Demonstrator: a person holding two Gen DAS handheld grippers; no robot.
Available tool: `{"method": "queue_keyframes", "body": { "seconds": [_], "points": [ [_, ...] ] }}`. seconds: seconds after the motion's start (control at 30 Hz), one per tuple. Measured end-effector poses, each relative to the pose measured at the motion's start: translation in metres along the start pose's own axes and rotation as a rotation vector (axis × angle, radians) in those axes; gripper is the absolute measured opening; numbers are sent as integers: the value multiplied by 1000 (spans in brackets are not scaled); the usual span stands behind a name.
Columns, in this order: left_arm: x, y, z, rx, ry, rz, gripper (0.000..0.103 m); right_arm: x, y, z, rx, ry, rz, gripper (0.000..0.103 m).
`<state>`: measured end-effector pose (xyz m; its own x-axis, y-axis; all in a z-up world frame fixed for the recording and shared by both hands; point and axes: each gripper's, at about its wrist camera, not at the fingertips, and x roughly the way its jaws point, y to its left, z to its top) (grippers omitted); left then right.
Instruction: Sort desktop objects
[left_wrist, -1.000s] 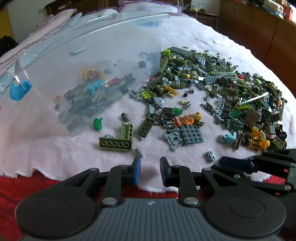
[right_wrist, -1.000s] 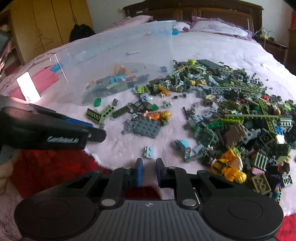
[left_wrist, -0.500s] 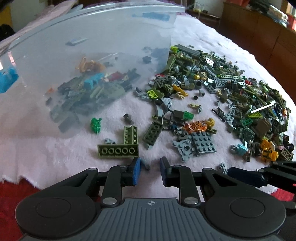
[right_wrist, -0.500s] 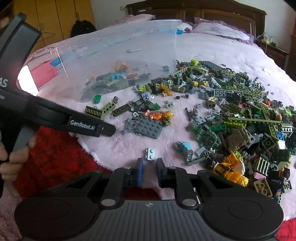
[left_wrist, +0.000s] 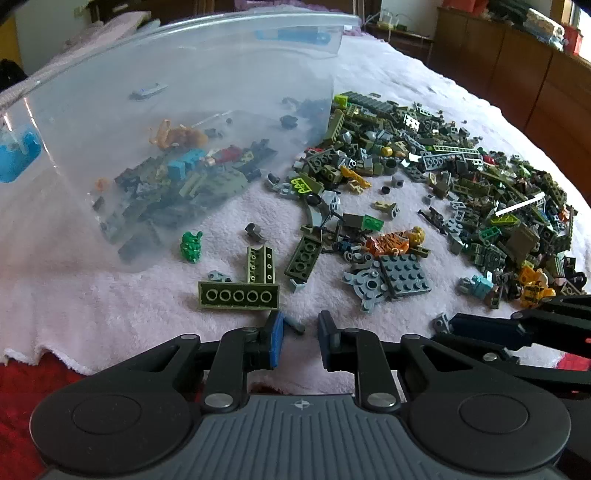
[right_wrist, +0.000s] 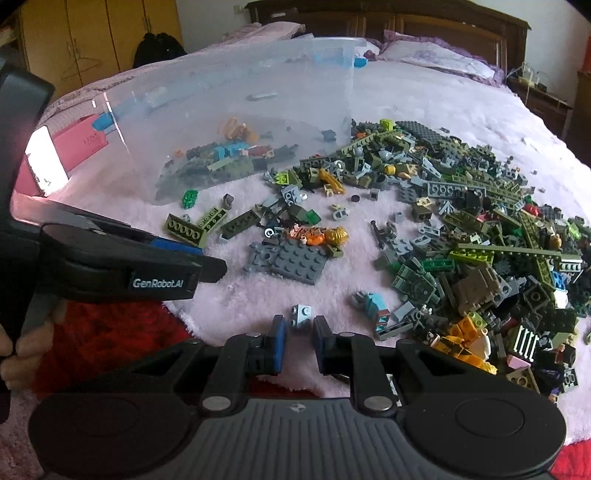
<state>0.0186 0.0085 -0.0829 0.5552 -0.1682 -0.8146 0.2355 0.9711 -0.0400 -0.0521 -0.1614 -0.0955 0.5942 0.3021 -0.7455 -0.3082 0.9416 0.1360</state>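
In the left wrist view, a clear bin (left_wrist: 110, 122) fills the frame from nine to twelve o'clock, resting on a white fleece (left_wrist: 74, 314) spread over the bed. Bricks already lie inside it, seen through the wall. Just right of the bin's near corner sits a green piece (left_wrist: 191, 246), and at about six o'clock from that a long olive brick (left_wrist: 238, 295) shows its row of round holes. The left hand-held gripper (left_wrist: 300, 334) hangs just below that brick, pointing down at the fleece; its jaws stand slightly apart, released, with a small grey pin (left_wrist: 295, 325) lying between the tips, untouched by the right pad and close to the blue left pad. Right of centre lies a grey plate (left_wrist: 404, 275), with an orange tiger figure (left_wrist: 391, 242) at its twelve o'clock. From one to three o'clock spreads the main pile (left_wrist: 480, 192) of loose bricks.

In the right wrist view, a hand (right_wrist: 22, 350) at nine o'clock holds the left tool's handle. At six o'clock the right hand-held gripper (right_wrist: 297, 334) is released too, jaws narrowly parted, empty. A small grey brick (right_wrist: 301, 315) rests on the fleece right at its tips, just beyond the pads. The pile runs on towards three o'clock.
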Motion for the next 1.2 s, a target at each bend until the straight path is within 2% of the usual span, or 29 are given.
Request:
{"method": "queue_keyframes", "body": {
  "seconds": [0.07, 0.2, 0.23, 0.6, 0.73, 1.07, 1.2],
  "points": [
    [0, 3, 1, -9, -1, -15, 21, 3, -3, 1, 32, 7, 5, 19],
    [-3, 6, 1, -10, -7, -37, 7, 4, -6, 2, 67, 13, 12, 19],
    [-4, 5, 1, -10, -7, -44, 7, 4, -6, 2, 61, 14, 9, 19],
    [-20, -10, -7, 95, 8, -58, 8, 1, 2, 3, 11, 9, -21, 14],
    [-17, -8, -10, 87, 18, -53, 13, 2, 4, 3, -4, 14, -28, 15],
    [-11, -9, -11, 103, 36, -60, 13, 5, 0, 2, 16, 23, -15, 16],
    [-9, -5, -8, 66, 55, -82, 15, 5, -2, 2, 29, 24, -7, 17]
  ]
}}
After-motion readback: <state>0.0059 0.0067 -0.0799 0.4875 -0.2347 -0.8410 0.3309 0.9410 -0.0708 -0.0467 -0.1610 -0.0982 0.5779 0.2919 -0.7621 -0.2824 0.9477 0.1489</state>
